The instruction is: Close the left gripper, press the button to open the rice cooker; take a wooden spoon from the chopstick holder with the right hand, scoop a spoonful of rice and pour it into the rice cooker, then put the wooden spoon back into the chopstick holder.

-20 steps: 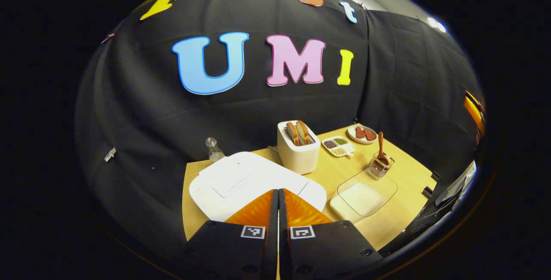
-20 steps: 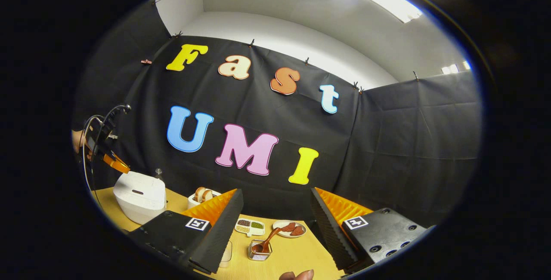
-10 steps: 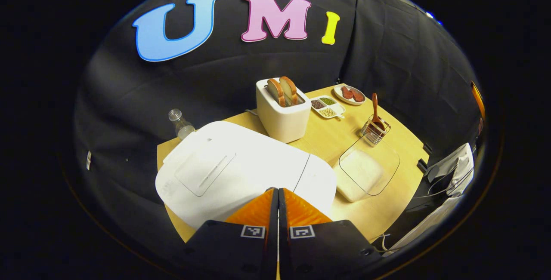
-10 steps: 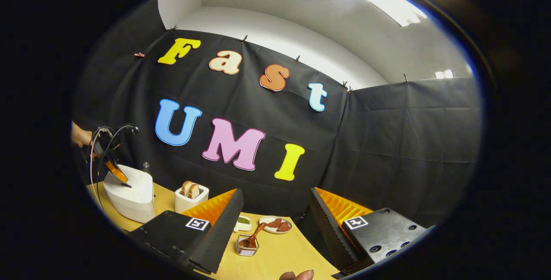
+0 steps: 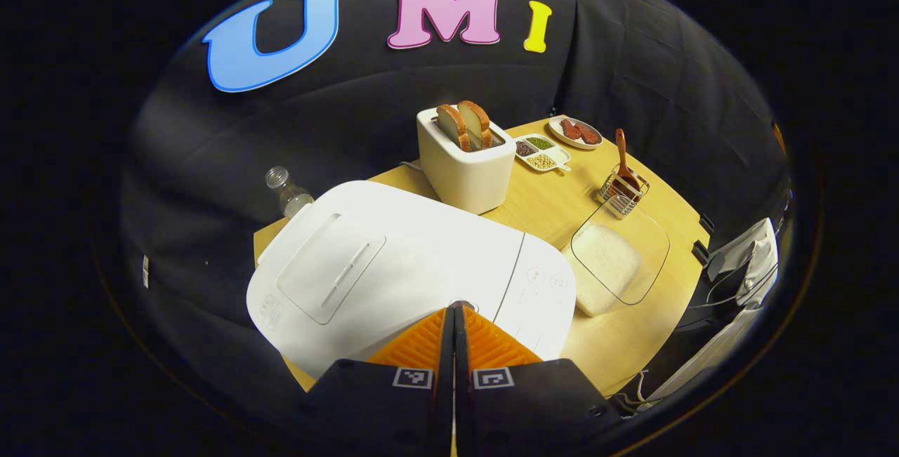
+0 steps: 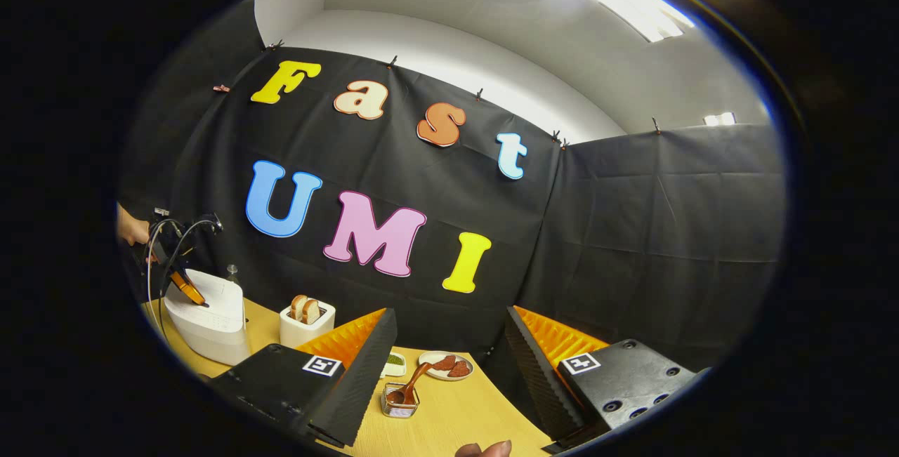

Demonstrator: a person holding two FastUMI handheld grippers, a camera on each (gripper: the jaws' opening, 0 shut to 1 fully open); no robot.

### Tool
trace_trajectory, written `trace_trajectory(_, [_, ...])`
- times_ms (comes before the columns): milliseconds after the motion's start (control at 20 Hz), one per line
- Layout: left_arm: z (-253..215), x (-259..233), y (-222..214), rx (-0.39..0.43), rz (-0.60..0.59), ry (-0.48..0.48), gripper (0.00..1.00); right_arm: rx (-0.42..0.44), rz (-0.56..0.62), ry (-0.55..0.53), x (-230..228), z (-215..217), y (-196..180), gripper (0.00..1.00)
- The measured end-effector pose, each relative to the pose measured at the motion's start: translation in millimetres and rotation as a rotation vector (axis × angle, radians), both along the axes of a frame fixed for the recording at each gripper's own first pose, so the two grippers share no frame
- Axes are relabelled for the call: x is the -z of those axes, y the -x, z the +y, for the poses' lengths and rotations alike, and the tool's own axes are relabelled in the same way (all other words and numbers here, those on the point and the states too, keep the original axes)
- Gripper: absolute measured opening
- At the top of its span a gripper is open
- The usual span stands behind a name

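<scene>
The white rice cooker sits closed at the table's near left. My left gripper is shut, its tips touching the small button at the lid's front edge. In the right gripper view the same gripper rests on top of the rice cooker, held by a hand. A wooden spoon stands in the wire chopstick holder. Beside it lies a glass dish of rice. My right gripper hangs open high above the table, with the spoon and holder below between its fingers.
A white toaster with two bread slices stands behind the cooker. A divided dish of beans and a plate of sausage sit at the far edge. A small clear bottle stands at far left. Cables and white gear hang off the table's right side.
My left gripper has dropped forward onto the cooker lid and its tips now reach the button. My right gripper has drifted slightly, still open.
</scene>
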State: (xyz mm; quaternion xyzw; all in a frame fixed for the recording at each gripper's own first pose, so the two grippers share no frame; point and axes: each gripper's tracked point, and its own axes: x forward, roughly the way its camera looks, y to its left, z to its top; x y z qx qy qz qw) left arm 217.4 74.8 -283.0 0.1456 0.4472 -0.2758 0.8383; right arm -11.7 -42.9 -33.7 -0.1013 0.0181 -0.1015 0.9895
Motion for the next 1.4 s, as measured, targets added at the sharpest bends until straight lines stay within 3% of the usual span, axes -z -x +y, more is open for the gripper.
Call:
trace_trajectory(300, [1.1, 3.1, -0.3, 0.015, 0.012, -0.033, 0.07, 0.007, 0.0, -0.001, 1.0, 2.6, 0.5, 0.97])
trace_trajectory(450, [1.4, -18.8, -10.0, 0.008, -0.076, -0.047, 0.07, 0.013, -0.004, 0.006, -1.4, -2.2, 2.4, 0.97])
trace_trajectory(600, [8.9, -68.8, -25.7, -0.051, -0.275, -0.056, 0.07, 0.02, -0.006, -0.004, -3.0, -5.4, 2.7, 0.97])
trace_trajectory(750, [25.4, -142.9, -47.1, -0.173, -0.58, -0.06, 0.08, 0.015, -0.009, 0.004, -3.8, -5.6, 4.7, 0.97])
trace_trajectory(950, [33.7, -214.7, -32.9, -0.27, -0.837, -0.003, 0.1, 0.007, -0.012, -0.014, -4.7, -1.5, 8.4, 0.97])
trace_trajectory(1050, [26.9, -238.4, -18.5, -0.281, -0.922, 0.037, 0.5, 0.001, -0.013, -0.009, -4.4, 0.0, 11.7, 0.97])
trace_trajectory(1100, [24.9, -248.3, -5.9, -0.288, -0.952, 0.067, 0.57, -0.001, -0.011, -0.007, -5.2, 0.7, 13.4, 0.97])
trace_trajectory(1150, [23.0, -261.2, 6.9, -0.299, -0.987, 0.095, 0.89, -0.006, -0.011, -0.009, -5.3, 0.8, 15.5, 0.97])
trace_trajectory(1200, [23.7, -270.7, 18.3, -0.316, -1.021, 0.124, 0.88, -0.012, -0.012, -0.013, -6.3, 1.9, 16.9, 0.97])
trace_trajectory(1300, [24.1, -289.8, 41.2, -0.366, -1.089, 0.179, 1.0, -0.018, -0.009, -0.022, -6.6, 2.1, 18.5, 0.97])
trace_trajectory(1400, [21.8, -303.4, 63.7, -0.417, -1.135, 0.249, 0.96, -0.03, -0.007, -0.027, -7.3, 4.3, 18.5, 0.97])
